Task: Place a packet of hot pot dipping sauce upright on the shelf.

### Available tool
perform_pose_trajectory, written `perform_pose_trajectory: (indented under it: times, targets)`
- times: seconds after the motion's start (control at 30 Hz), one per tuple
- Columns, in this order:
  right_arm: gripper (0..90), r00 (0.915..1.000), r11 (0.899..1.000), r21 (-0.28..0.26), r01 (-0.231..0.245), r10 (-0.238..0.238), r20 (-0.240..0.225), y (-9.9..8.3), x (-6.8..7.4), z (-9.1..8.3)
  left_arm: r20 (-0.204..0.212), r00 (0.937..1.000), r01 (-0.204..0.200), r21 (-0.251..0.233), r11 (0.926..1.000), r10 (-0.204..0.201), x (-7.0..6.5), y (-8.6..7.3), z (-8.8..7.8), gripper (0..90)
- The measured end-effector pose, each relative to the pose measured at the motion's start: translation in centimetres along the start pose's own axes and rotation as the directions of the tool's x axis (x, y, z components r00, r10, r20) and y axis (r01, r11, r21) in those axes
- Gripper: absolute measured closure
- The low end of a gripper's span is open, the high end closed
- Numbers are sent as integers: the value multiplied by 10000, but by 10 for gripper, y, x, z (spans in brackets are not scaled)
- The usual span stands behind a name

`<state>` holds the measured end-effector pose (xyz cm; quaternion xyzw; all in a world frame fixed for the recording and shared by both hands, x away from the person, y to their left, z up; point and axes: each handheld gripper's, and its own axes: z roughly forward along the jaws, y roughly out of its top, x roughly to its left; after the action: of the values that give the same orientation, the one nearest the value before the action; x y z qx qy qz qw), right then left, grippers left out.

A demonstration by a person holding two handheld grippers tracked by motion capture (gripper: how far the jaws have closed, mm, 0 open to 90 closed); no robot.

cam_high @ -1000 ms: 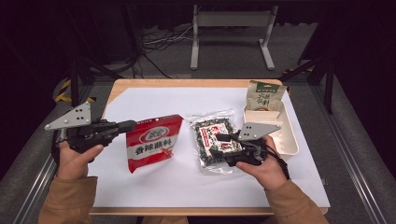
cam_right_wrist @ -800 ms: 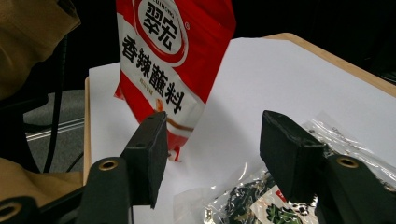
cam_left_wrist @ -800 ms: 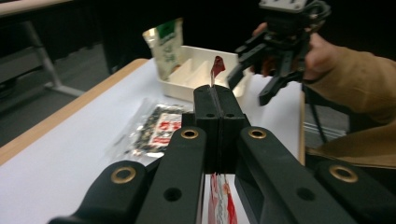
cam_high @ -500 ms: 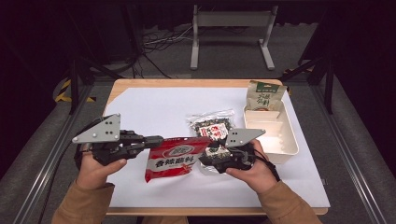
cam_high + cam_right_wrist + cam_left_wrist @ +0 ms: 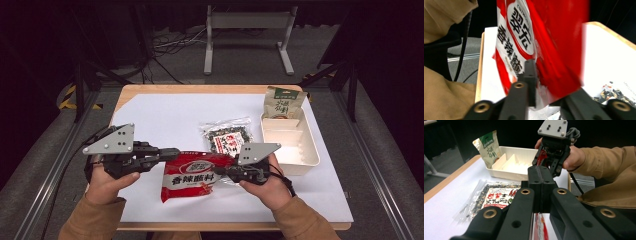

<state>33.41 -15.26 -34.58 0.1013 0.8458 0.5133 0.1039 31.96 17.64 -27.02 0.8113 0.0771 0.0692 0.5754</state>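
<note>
A red snack bag (image 5: 192, 175) hangs between my two grippers, just above the white sheet near the table's front. My left gripper (image 5: 175, 151) is shut on the bag's left top edge. In the left gripper view its jaws (image 5: 539, 173) meet on a thin red strip. My right gripper (image 5: 227, 172) has just been closing on the bag's right edge. The red film (image 5: 541, 157) sits in its jaws across from me, and the bag (image 5: 524, 37) rises from the right gripper (image 5: 536, 70) in its own view.
A clear packet of dark seaweed snack (image 5: 227, 137) lies flat behind the bag. A white divided tray (image 5: 300, 160) stands at the right, with a green pouch (image 5: 283, 102) leaning at its far end. The wooden table edge runs close below my hands.
My left gripper carried the red bag right and toward the front edge. My right gripper left the seaweed packet, moved left to the bag's right edge and closed on it.
</note>
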Motion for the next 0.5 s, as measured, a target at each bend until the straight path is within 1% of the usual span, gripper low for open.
perform_pose_trajectory:
  times: [0.07, 0.17, 0.27, 0.33, 0.37, 0.43, 0.47, 0.5]
  targets:
    - [876, 10000, 10000, -97, -18, 19, 80, 2, 0, -5, -63, 10000, -27, 7, 10000, 27, -1, 0, 0, 900]
    - [888, 9998, 9999, -80, -121, 122, 126, 4, 0, -10, -139, 9999, 11, -4, 10000, -11, 1, 0, 0, 900]
    - [893, 9999, 9999, -40, -150, 151, 52, 7, 0, -12, -171, 9998, 123, -74, 9999, -125, 3, -1, -1, 900]
    - [894, 10000, 10000, 61, -50, 50, 34, 11, 1, -15, -154, 9996, 246, -107, 9996, -248, 5, -2, -2, 899]
    - [895, 10000, 9999, 110, -6, 5, 29, 12, 1, -15, -221, 9993, 310, -128, 9994, -313, 5, -3, -2, 899]
    - [895, 9999, 9996, 216, 153, -154, 26, 16, 2, -19, -370, 9988, 312, -43, 9995, -313, 6, -3, -2, 894]
    - [895, 9999, 9996, 216, 153, -154, 26, 16, 2, -19, -370, 9988, 312, -43, 9995, -313, 6, -3, -2, 888]
    - [896, 9996, 9991, 302, 290, -291, 12, 19, 3, -23, -457, 9983, 373, -6, 9993, -372, 7, -4, -2, 874]
